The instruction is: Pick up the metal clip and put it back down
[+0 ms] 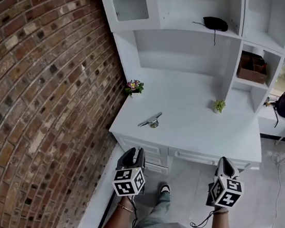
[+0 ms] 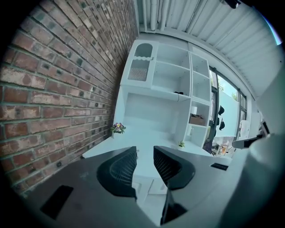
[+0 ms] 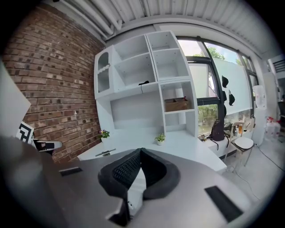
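Observation:
The metal clip (image 1: 151,121) lies flat on the white desk (image 1: 207,135), near its front left corner; in the right gripper view the clip (image 3: 105,152) shows as a thin silver bar at the desk's left end. My left gripper (image 1: 140,152) hangs below the desk's front edge, well short of the clip, its jaws a little apart with nothing between them. In its own view the left gripper (image 2: 145,152) points at the desk top. My right gripper (image 1: 224,162) hangs in front of the drawers, shut and holding nothing; the right gripper (image 3: 140,149) has its tips touching.
A brick wall (image 1: 36,86) runs along the left. A small flower pot (image 1: 134,87) stands at the desk's back left and a small green plant (image 1: 219,106) at its right. Shelves above hold a black object (image 1: 215,23) and a brown box (image 1: 252,67). A chair stands at the right.

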A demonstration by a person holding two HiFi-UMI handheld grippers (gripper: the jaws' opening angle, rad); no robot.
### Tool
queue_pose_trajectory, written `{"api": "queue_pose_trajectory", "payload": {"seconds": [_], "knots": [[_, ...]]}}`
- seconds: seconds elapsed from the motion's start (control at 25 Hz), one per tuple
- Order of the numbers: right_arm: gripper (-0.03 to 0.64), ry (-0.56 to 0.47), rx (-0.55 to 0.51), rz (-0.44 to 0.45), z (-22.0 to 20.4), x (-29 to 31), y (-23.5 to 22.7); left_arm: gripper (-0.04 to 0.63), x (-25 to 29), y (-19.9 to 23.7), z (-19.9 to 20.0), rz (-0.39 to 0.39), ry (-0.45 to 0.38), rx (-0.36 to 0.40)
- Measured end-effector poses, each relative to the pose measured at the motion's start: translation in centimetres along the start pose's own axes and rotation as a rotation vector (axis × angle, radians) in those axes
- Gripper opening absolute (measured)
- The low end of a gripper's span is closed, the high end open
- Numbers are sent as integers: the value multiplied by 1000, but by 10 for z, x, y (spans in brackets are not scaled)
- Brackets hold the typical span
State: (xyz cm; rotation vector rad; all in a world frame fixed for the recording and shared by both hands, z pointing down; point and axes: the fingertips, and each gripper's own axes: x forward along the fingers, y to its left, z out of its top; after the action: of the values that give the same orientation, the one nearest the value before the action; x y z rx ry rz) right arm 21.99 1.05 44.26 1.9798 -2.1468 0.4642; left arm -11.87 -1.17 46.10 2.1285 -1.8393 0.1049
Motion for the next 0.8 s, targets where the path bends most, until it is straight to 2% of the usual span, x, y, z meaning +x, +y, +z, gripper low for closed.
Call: {"api": "queue_pose_trajectory", "payload": {"seconds": [0.4, 0.8], "knots": [[2, -24, -77, -21, 75, 103, 15, 117, 120, 23, 55, -50, -25, -16], [2, 31, -90, -18, 90, 195, 34, 117, 203, 61, 68, -38, 3, -27]]}}
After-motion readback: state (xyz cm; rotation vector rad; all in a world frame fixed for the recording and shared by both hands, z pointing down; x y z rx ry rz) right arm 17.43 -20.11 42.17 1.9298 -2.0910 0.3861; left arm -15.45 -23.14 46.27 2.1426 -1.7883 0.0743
